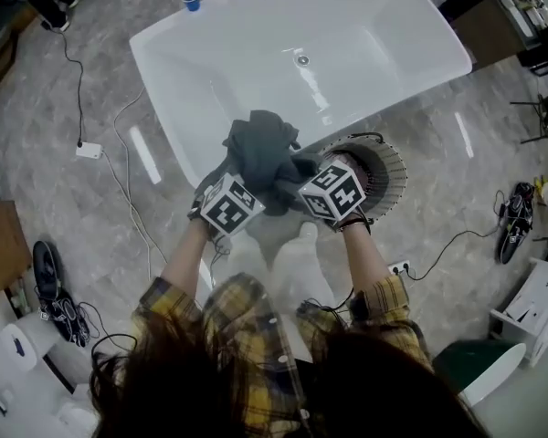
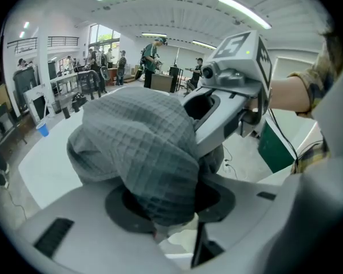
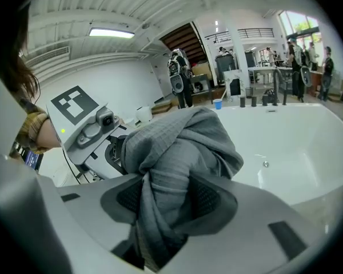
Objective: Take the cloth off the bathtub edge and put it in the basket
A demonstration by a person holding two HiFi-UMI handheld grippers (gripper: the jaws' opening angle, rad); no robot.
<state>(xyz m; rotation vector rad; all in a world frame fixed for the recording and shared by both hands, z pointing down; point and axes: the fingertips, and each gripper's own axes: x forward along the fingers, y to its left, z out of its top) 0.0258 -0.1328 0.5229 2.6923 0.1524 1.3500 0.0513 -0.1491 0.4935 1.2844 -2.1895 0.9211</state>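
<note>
Only the head view shows the round, ribbed basket beside the smooth white bathtub. The gray cloth is bunched up over the tub's edge, next to the basket. The claw views show its little woven squares. The left claw and the right claw both pinch the cloth.
</note>
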